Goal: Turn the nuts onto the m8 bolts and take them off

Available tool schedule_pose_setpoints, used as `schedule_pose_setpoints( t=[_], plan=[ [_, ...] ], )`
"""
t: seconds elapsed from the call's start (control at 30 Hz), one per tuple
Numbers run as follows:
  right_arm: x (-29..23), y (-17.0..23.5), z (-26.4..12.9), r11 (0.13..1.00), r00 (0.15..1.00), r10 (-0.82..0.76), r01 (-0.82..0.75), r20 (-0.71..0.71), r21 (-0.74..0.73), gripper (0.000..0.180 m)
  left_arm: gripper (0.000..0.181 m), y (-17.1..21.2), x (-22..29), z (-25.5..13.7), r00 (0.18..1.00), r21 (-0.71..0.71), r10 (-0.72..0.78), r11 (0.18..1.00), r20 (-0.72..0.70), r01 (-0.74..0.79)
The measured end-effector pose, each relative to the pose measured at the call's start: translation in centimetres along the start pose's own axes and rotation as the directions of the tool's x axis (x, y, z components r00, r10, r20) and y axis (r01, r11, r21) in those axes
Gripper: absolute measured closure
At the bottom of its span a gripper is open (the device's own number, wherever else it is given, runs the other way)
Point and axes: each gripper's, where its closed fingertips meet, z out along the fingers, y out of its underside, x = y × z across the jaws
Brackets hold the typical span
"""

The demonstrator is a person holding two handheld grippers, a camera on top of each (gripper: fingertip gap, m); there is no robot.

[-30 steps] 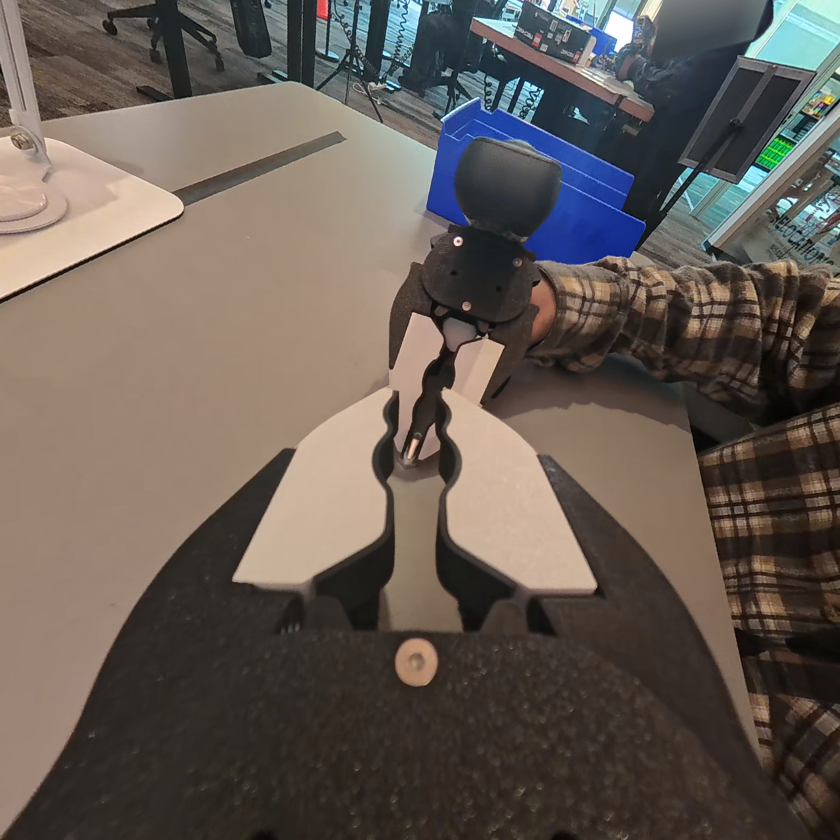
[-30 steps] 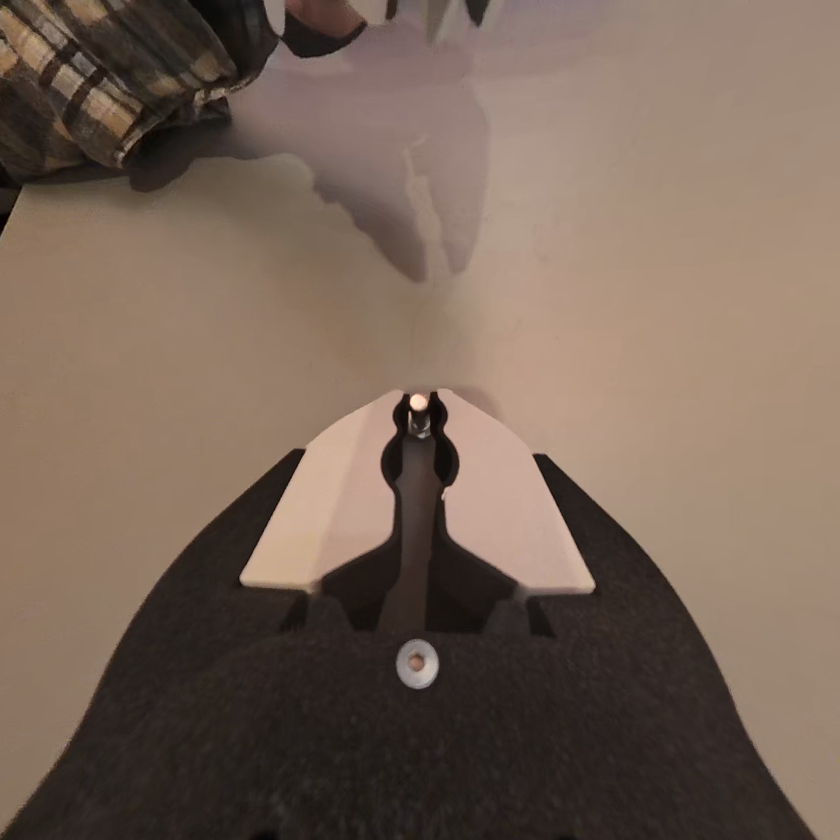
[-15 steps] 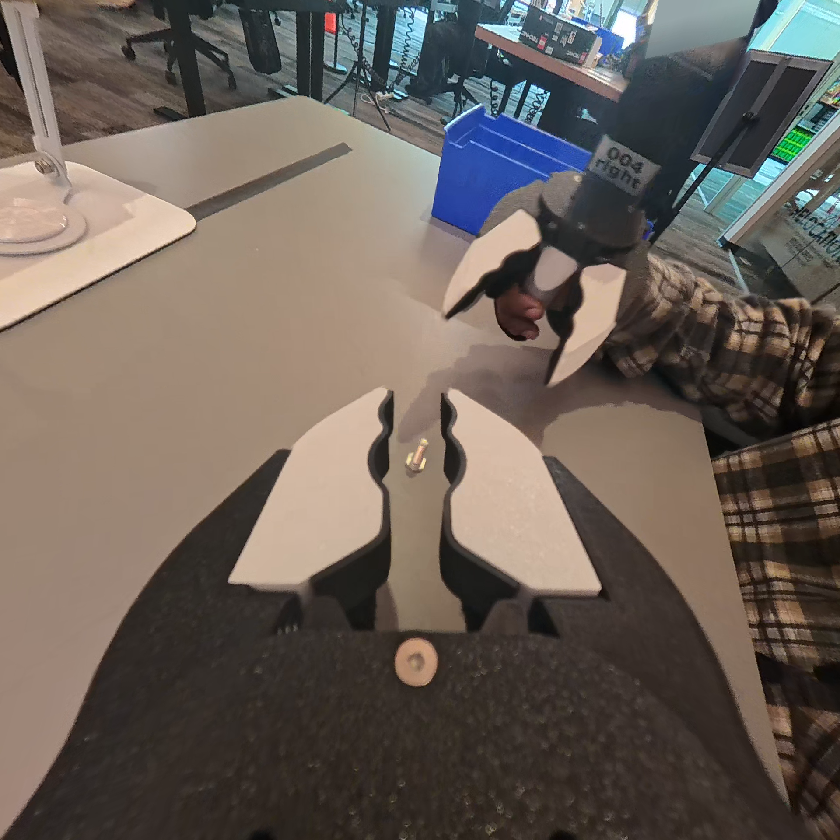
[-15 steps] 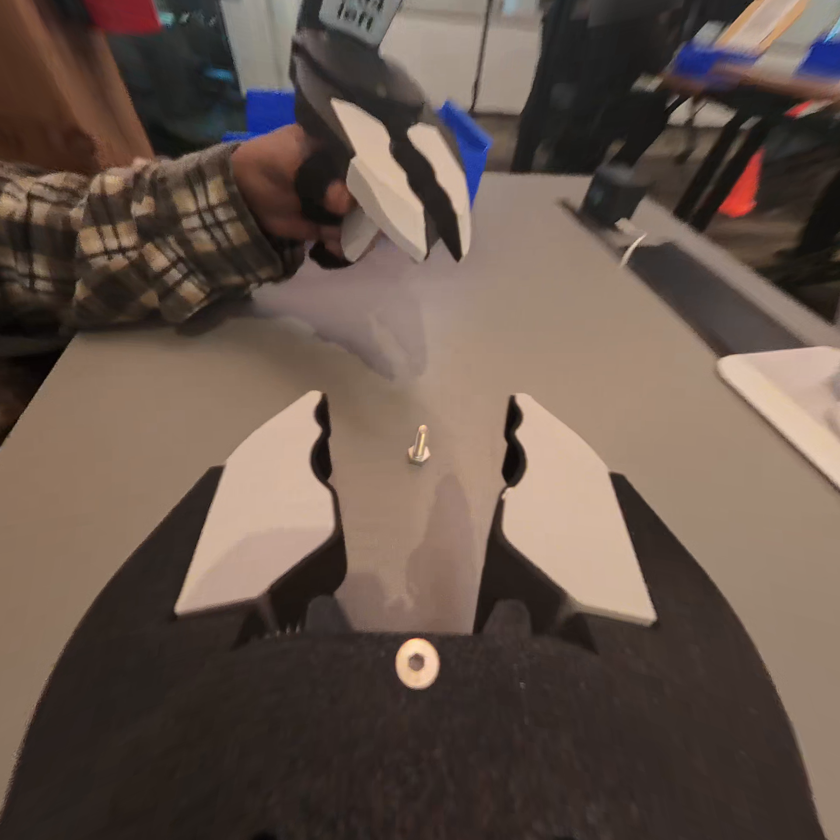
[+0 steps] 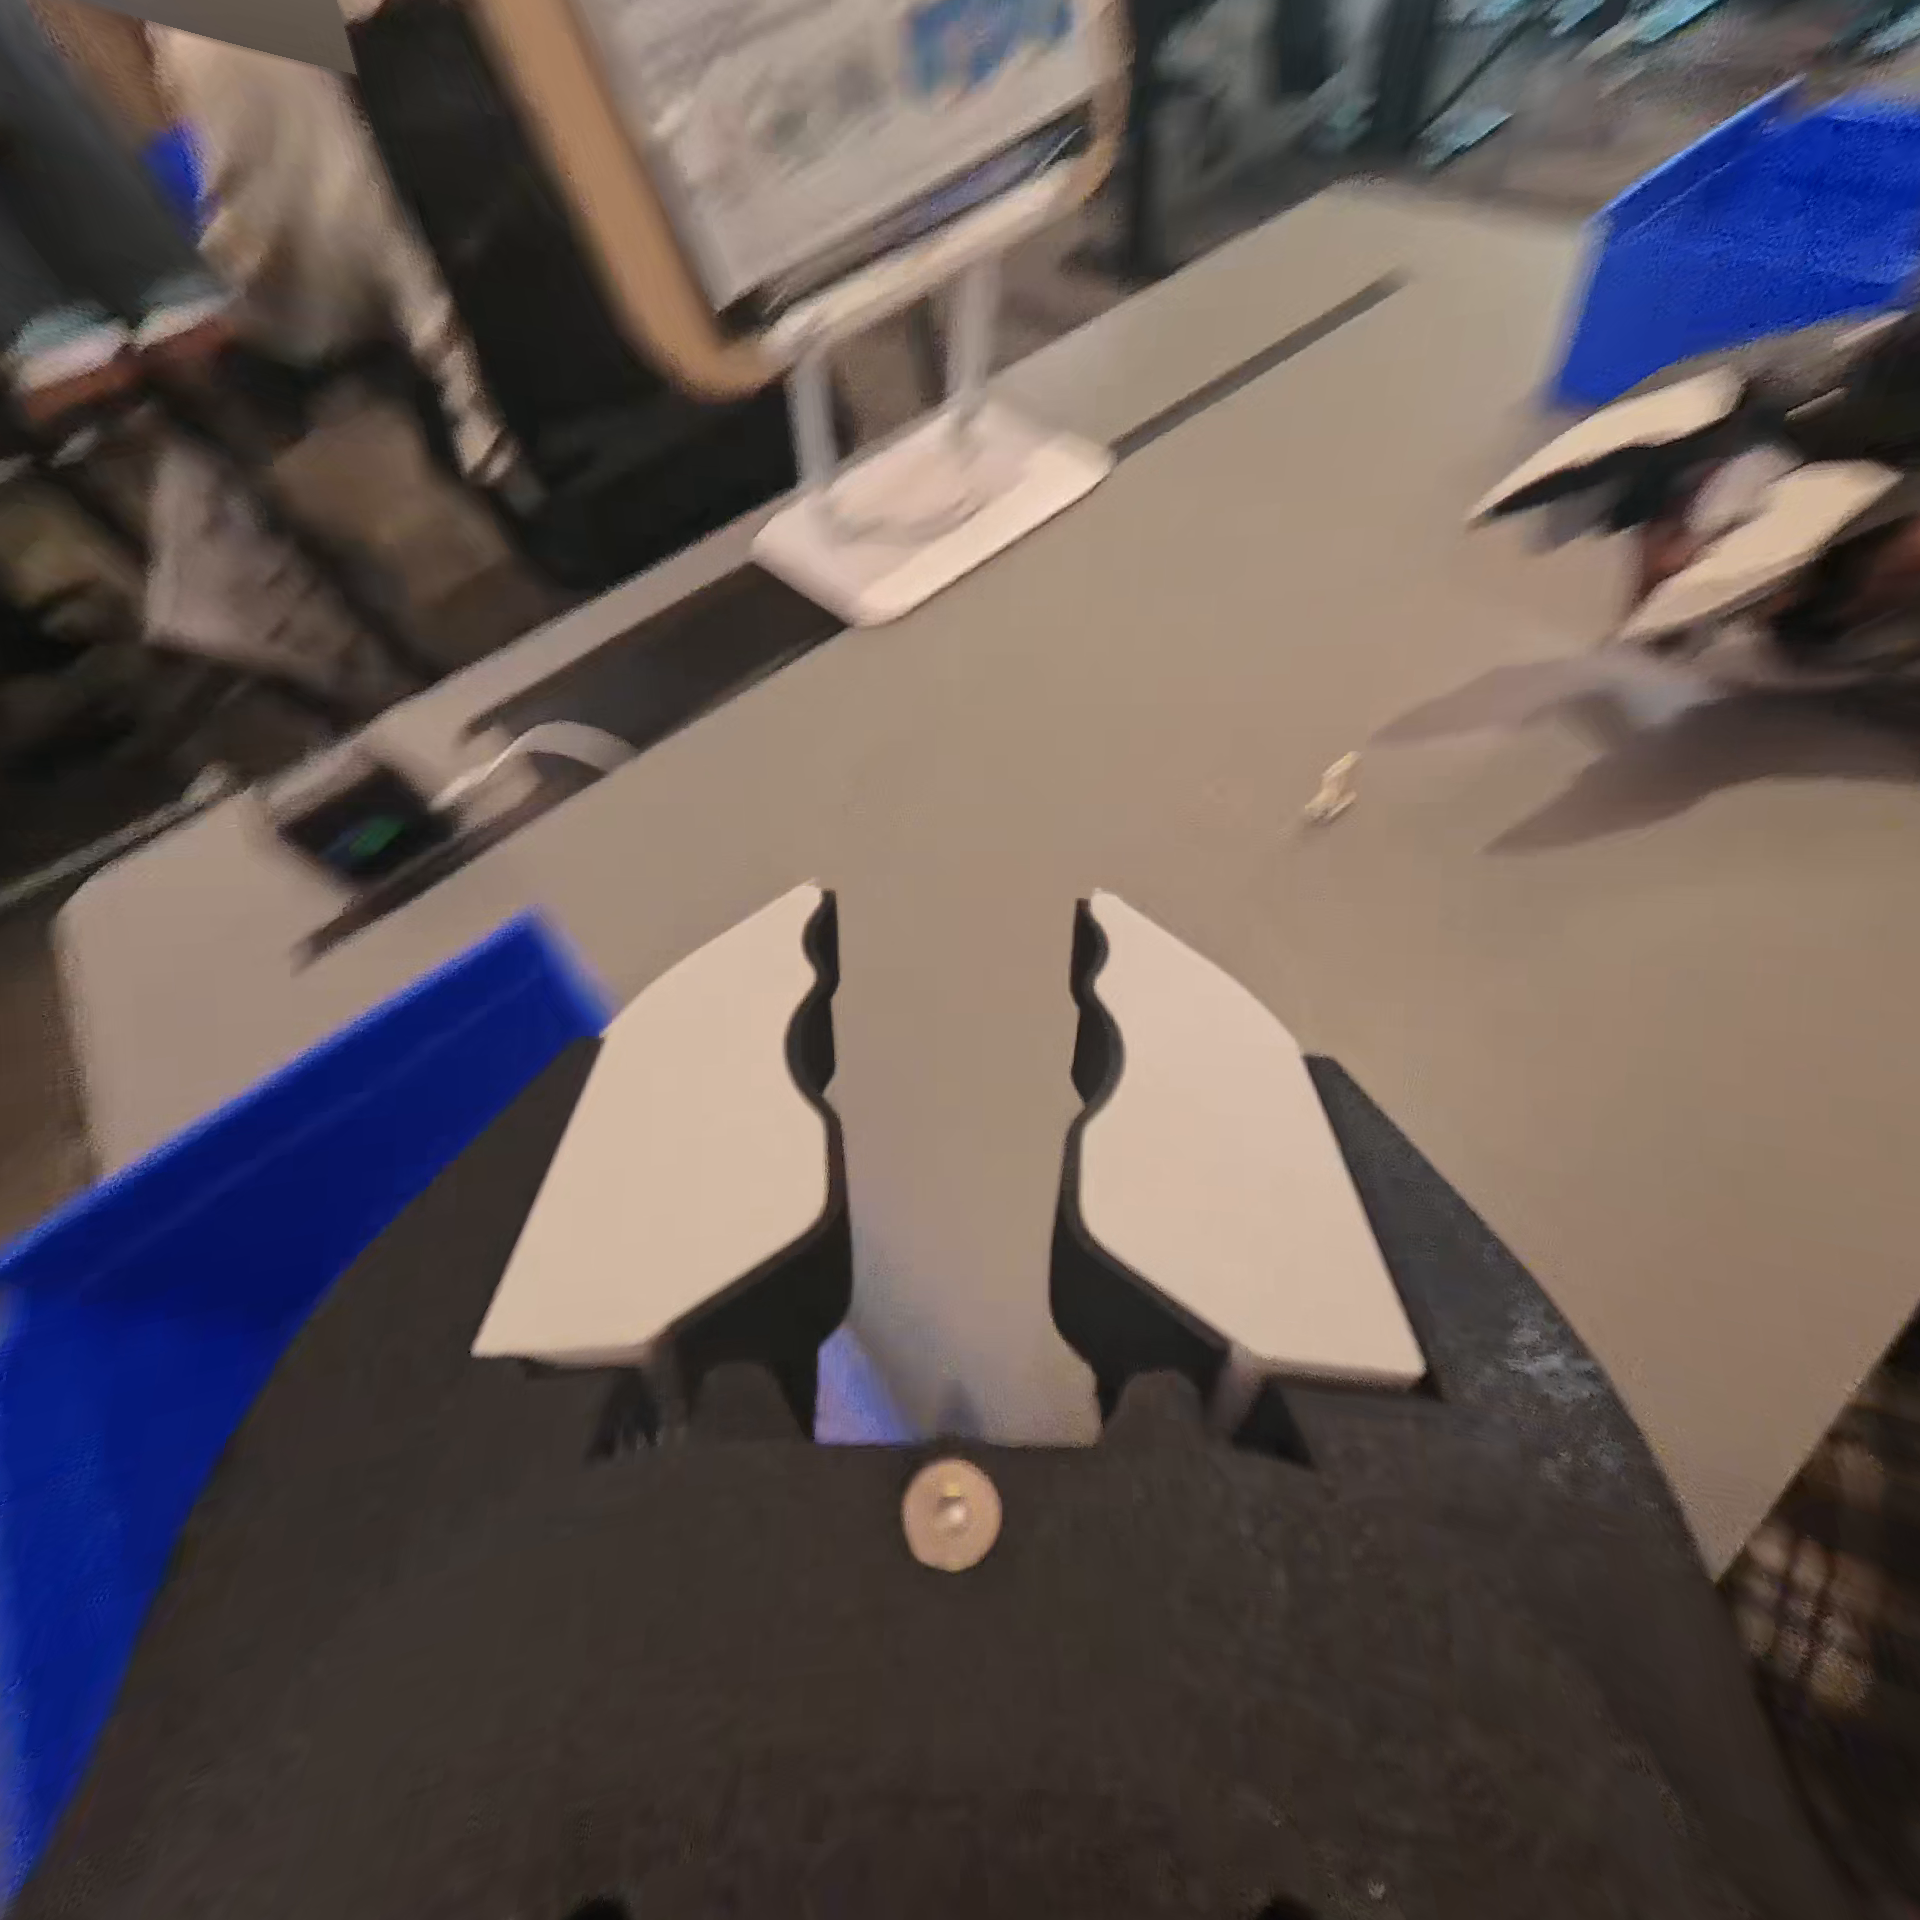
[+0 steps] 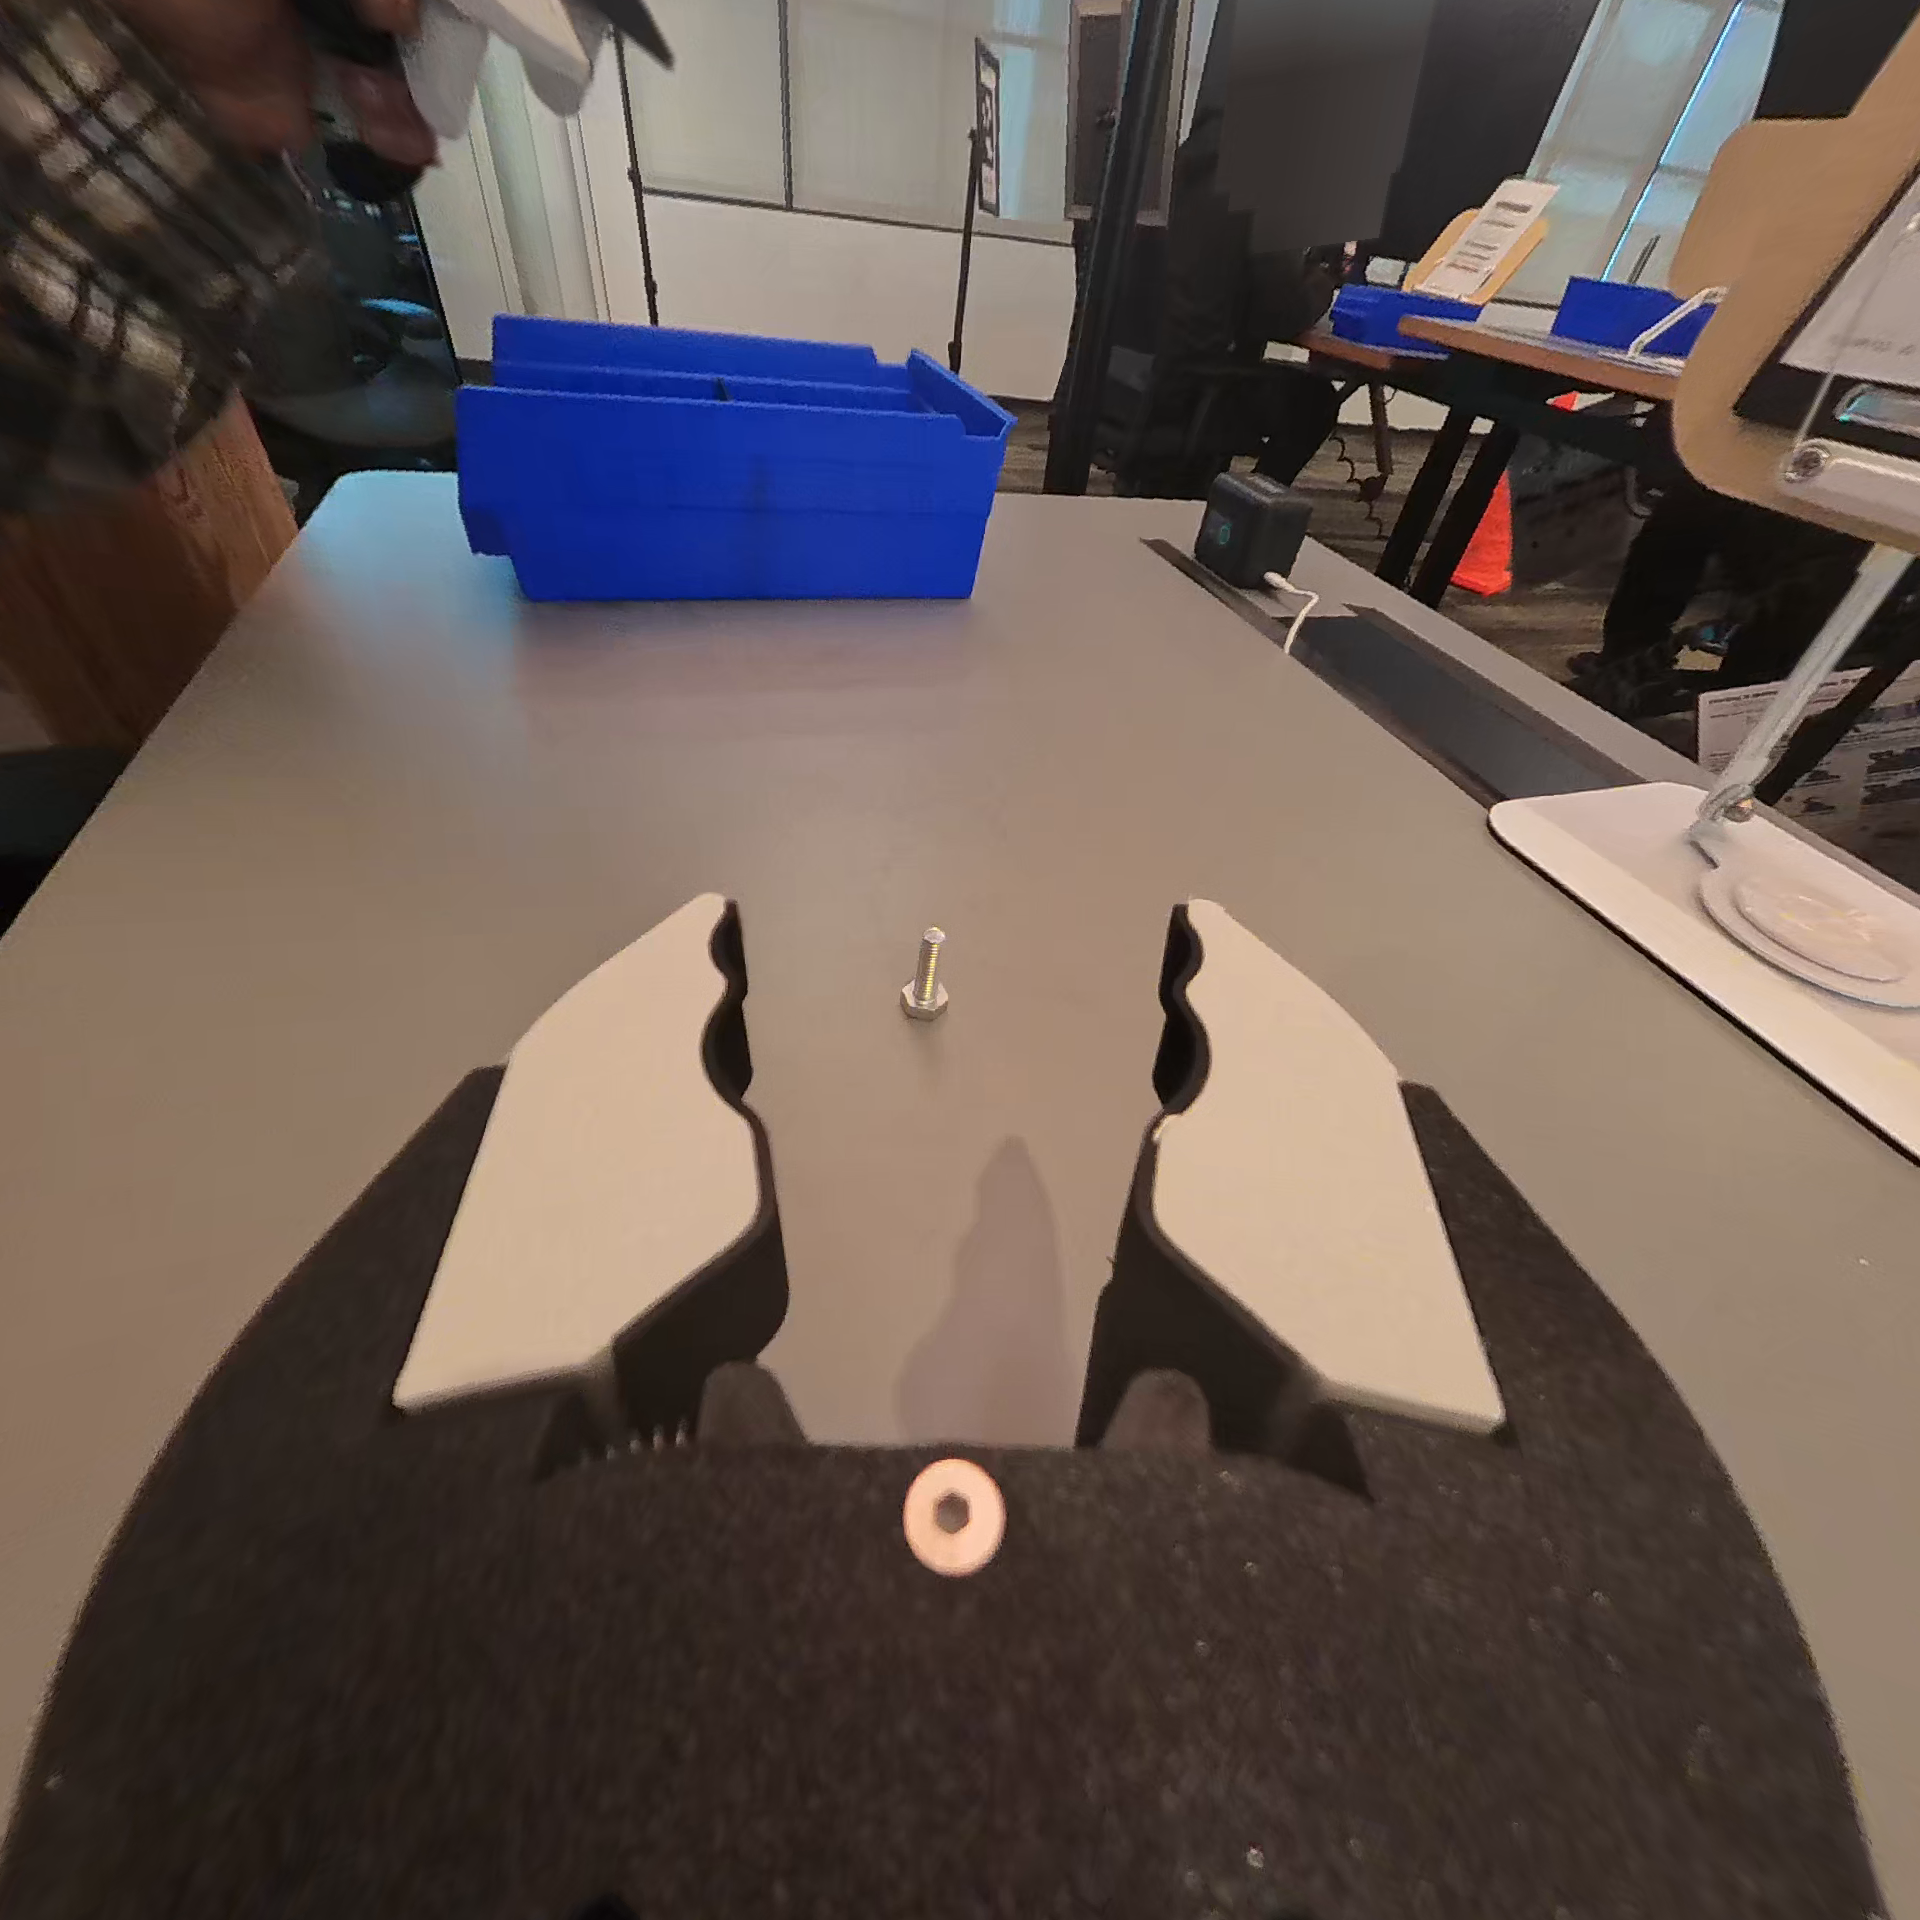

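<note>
A small silver bolt (image 6: 924, 977) stands on its hex head on the grey table (image 6: 623, 790), shank up. My right gripper (image 6: 954, 914) is open wide and empty; the bolt shows in the gap between its fingertips and touches neither. My left gripper (image 5: 954, 909) is open and empty over bare table; its view is blurred, with the bolt (image 5: 1332, 790) off to its right and the right gripper (image 5: 1714, 530) beyond it. The left gripper (image 6: 499, 42) shows at the top left of the right wrist view, held up in a hand with a plaid sleeve. No nut is in view.
A blue bin (image 6: 727, 478) stands at the table's far end and also shows in the left wrist view (image 5: 260, 1195). A white stand base (image 6: 1662, 914) sits at the right. A black charger (image 6: 1247, 535) and a dark cable slot (image 6: 1455, 707) lie at the far right. The gap from one gripper's tips to the other's is roughly 35 centimetres.
The right gripper was shut on the bolt against the table, then opened, left it standing and tilted back. The left gripper opened wider, lifted and swung left, away from the bolt.
</note>
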Motion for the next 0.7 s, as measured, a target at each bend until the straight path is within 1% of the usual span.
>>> schedule_pose_setpoints(
  t=[0.07,0.13,0.23,0.33,0.43,0.7],
  plan=[
    [-0.3,-0.1,0.2,1.0,1.0,-0.012,0.012,0.006,-0.002,0.104,0.139,4.1,-4.1,-2.5,0.992,-0.141,-0.035,0.989,0.118,0.052],
    [-0.6,-0.3,0.4,1.0,1.0,-0.015,0.015,0.015,0.002,0.104,0.141,8.3,-7.5,-4.2,0.977,-0.275,-0.061,0.954,0.205,0.118],
    [-0.9,-0.2,0.5,1.0,0.999,-0.017,0.017,0.028,0.0,0.104,0.142,14.3,-10.4,-5.2,0.963,-0.475,-0.072,0.859,0.259,0.192],
    [-0.8,-0.2,0.4,1.0,1.0,-0.013,0.013,0.026,0.0,0.105,0.143,18.8,-11.6,-5.1,0.963,-0.624,-0.067,0.749,0.262,0.223],
    [-0.7,-0.4,0.2,1.0,1.0,-0.001,0.0,0.029,0.017,0.106,0.147,21.1,-12.6,-4.8,0.961,-0.693,-0.064,0.68,0.27,0.24],
    [-0.7,-0.1,0.1,1.0,0.999,0.006,-0.006,0.045,0.008,0.106,0.151,24.0,-13.5,-3.3,0.959,-0.783,-0.127,0.556,0.253,0.28]
  ],
)
